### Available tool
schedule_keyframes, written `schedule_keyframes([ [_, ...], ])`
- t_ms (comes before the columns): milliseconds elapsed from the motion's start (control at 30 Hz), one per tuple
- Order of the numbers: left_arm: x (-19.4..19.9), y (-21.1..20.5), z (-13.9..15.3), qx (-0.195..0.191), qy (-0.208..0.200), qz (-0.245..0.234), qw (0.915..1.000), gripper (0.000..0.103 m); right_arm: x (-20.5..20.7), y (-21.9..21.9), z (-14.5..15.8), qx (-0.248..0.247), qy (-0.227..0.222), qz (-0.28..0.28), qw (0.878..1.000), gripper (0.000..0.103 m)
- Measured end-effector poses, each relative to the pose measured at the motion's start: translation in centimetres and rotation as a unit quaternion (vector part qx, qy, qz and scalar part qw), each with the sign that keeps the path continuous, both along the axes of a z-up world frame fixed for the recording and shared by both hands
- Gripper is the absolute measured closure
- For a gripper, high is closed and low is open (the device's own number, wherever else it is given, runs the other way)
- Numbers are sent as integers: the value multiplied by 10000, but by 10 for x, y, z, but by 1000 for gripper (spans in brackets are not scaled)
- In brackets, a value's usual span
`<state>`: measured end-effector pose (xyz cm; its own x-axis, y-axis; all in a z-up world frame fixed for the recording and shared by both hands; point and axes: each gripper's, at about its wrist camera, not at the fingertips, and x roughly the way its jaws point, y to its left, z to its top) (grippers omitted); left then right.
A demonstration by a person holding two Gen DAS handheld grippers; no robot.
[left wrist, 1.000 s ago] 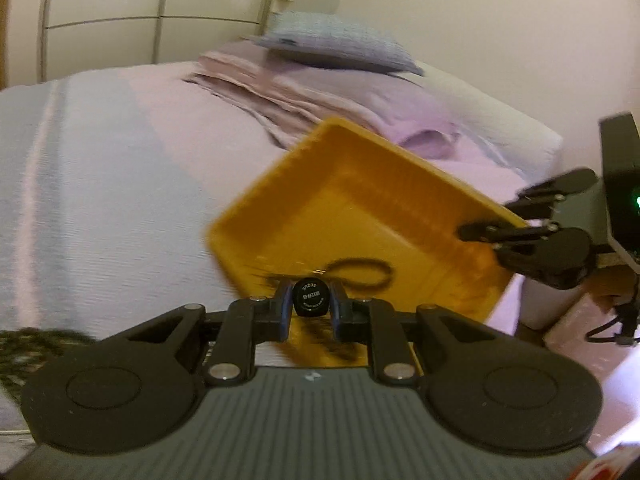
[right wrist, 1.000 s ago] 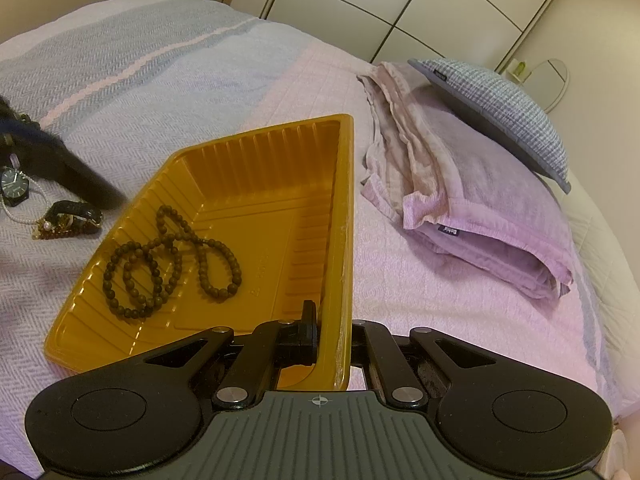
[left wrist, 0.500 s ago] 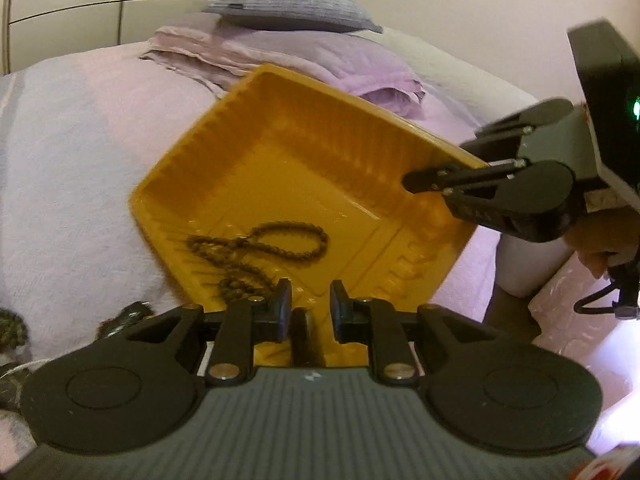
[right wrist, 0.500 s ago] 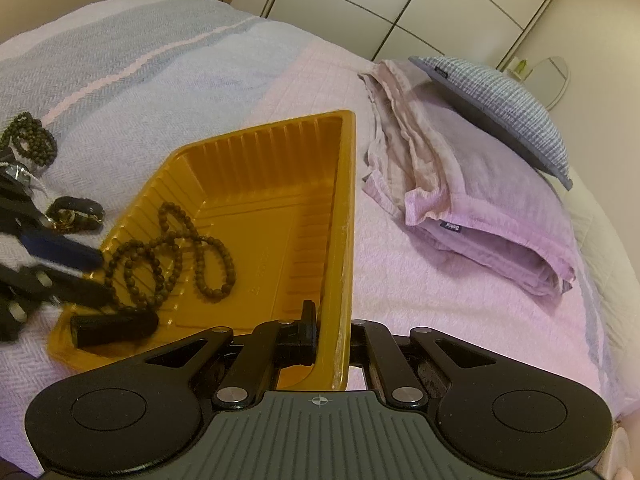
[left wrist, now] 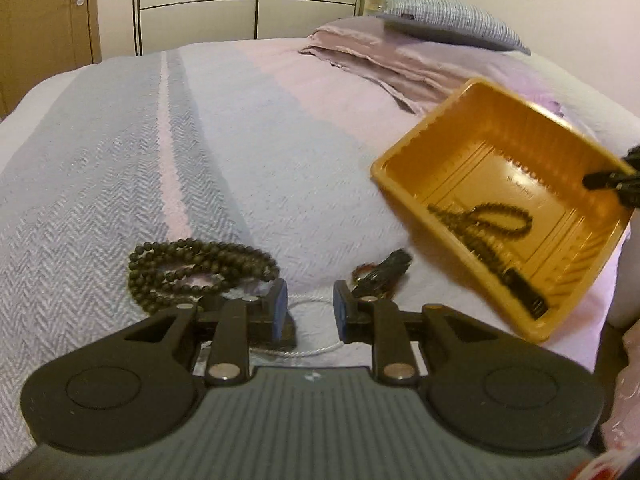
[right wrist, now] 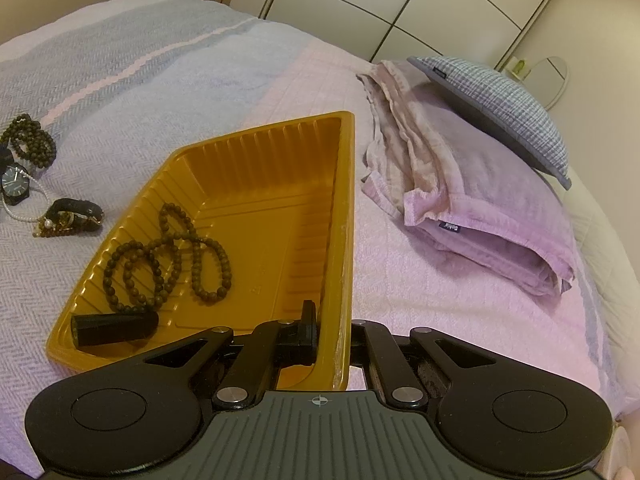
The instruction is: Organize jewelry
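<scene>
Clamping the near wall of the orange tray (right wrist: 280,184), right gripper (right wrist: 332,340) jaws pinching the rim, one finger inside, one outside. Lying in the tray close to that grip: a small black cylinder (right wrist: 114,328), and just beyond it a looped string of brown beads (right wrist: 168,256). Hovering low over the bedspread (left wrist: 120,184), left gripper (left wrist: 306,312) jaws spread and holding nothing, a thin white cord (left wrist: 312,350) showing beneath them. Resting just ahead: a coiled dark bead necklace (left wrist: 200,272) to the left, a dark tangled piece (left wrist: 380,272) to the right beside the tray. Lying near these, a black watch (right wrist: 14,184). Sitting farther back, folded lilac bedding (right wrist: 460,200) under a checked pillow (right wrist: 500,100).
</scene>
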<state>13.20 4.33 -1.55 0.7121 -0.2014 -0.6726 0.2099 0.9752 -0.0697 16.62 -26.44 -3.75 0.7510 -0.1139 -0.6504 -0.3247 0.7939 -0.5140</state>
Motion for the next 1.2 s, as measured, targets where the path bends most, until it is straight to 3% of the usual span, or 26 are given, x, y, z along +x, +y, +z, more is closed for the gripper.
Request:
schedule_keyframes([
  [367,7,-49,-41,385,294,-988,9939,82,0,0,0,-29,16,-4,10000,99],
  [567,11,-63,-52,679,241,-1081,9915,83,1,-1,0,-31,18,2,10000,99],
  [767,9,-67,-52,861,269,-1189,9888,99,1,-2,-2,-29,26,-17,10000,99],
  [1033,-2,-66,-31,653,3,-1115,9916,99,1,-3,-2,-28,24,-23,10000,99],
  [1200,-9,-83,-4,181,-251,-1328,9907,99,1,-3,-2,-28,26,-19,10000,99],
])
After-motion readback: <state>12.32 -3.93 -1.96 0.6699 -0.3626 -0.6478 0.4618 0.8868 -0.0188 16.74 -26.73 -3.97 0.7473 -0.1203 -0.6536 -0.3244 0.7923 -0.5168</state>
